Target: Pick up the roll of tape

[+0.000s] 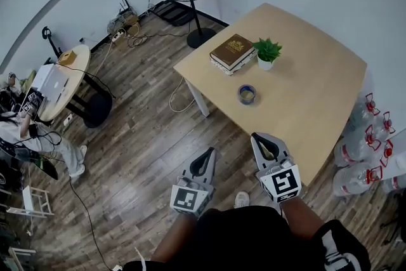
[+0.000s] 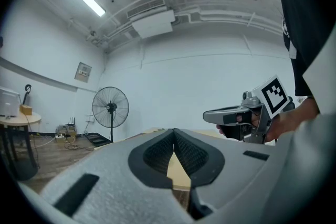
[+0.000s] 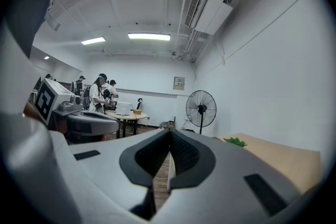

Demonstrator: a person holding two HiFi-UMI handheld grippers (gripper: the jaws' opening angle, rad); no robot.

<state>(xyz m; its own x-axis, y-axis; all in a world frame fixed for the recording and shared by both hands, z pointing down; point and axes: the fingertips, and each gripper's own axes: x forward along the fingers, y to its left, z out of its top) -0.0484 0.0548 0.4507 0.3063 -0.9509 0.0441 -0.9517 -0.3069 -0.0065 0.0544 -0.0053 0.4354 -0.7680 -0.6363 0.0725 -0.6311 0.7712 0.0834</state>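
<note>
Both hand-held grippers have their jaws pressed together with nothing between them. My left hand-held gripper [image 1: 209, 152] hangs over the wooden floor, short of the counter [image 1: 317, 92], and my right hand-held gripper [image 1: 256, 137] has its tip at the counter's near edge. On the counter's far side sits a stack of books [image 1: 233, 52] with a small potted plant [image 1: 267, 52] just beside it. The roll of tape [image 1: 247, 94] lies flat on the counter, between the books and the near edge.

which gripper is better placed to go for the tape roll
Right. The right gripper is at the table edge, almost straight in line with the tape roll. The left gripper hangs over the floor, farther off.
</note>
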